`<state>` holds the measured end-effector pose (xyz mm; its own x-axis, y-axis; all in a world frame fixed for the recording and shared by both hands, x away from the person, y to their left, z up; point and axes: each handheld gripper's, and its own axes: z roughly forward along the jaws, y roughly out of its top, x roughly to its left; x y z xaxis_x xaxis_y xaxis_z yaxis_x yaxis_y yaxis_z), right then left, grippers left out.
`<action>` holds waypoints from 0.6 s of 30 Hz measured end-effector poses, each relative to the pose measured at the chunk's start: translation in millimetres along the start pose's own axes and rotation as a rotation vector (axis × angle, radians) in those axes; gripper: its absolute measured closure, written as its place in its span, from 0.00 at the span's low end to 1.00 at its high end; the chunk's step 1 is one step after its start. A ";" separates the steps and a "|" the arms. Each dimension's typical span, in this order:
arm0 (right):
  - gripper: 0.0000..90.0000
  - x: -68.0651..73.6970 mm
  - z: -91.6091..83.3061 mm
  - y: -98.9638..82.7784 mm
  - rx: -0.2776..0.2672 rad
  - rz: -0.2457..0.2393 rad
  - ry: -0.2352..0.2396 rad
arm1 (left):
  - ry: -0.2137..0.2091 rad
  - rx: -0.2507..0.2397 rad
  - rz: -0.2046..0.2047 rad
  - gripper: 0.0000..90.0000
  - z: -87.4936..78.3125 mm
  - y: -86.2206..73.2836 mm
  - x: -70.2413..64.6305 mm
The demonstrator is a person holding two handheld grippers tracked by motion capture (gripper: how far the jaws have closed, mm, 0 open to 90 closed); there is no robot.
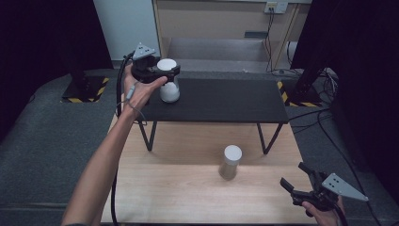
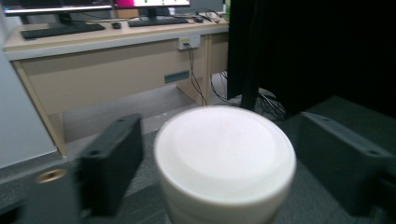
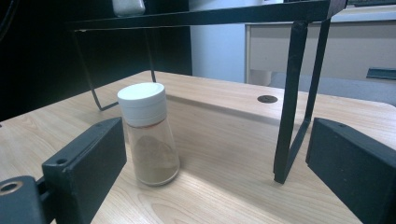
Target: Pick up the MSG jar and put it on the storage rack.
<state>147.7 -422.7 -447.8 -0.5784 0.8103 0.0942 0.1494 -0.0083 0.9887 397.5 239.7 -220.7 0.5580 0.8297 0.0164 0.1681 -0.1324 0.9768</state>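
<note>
Your left gripper [image 1: 164, 70] is up at the far left of the black shelf [image 1: 221, 101], its jaws spread on either side of the white-capped jar [image 1: 169, 84] that stands there. In the left gripper view the cap [image 2: 224, 149] sits between the two jaws with a gap on each side, so nothing is clamped. Your right gripper [image 1: 297, 178] hangs at the near right corner of the wooden surface [image 1: 179, 188], jaws wide apart and holding nothing. A second jar [image 3: 148, 133] (white cap, brown powder) stands upright on the wood, near the middle, in front of the shelf's right leg [image 3: 292, 102].
</note>
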 end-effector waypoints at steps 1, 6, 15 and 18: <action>0.06 0.0 0.0 0.0 0.000 0.000 0.000 | 0.000 0.000 0.000 0.11 0.0 0.0 0.0; 0.06 -0.1 -0.1 0.0 -0.002 -0.001 0.001 | -0.006 -0.035 0.004 0.10 -10.3 12.6 -0.2; 0.06 0.5 -0.1 0.4 -0.003 -0.004 0.003 | -0.040 -0.075 -0.002 0.06 -23.4 27.8 -3.0; 0.06 0.2 -0.3 0.3 -0.003 -0.004 0.005 | -0.059 -0.084 -0.008 0.06 -29.7 28.2 -3.7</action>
<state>147.4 -422.7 -447.4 -0.5826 0.8076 0.0909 0.1451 -0.0066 0.9894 376.1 249.0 -186.9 0.6043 0.7967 -0.0018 0.1055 -0.0778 0.9914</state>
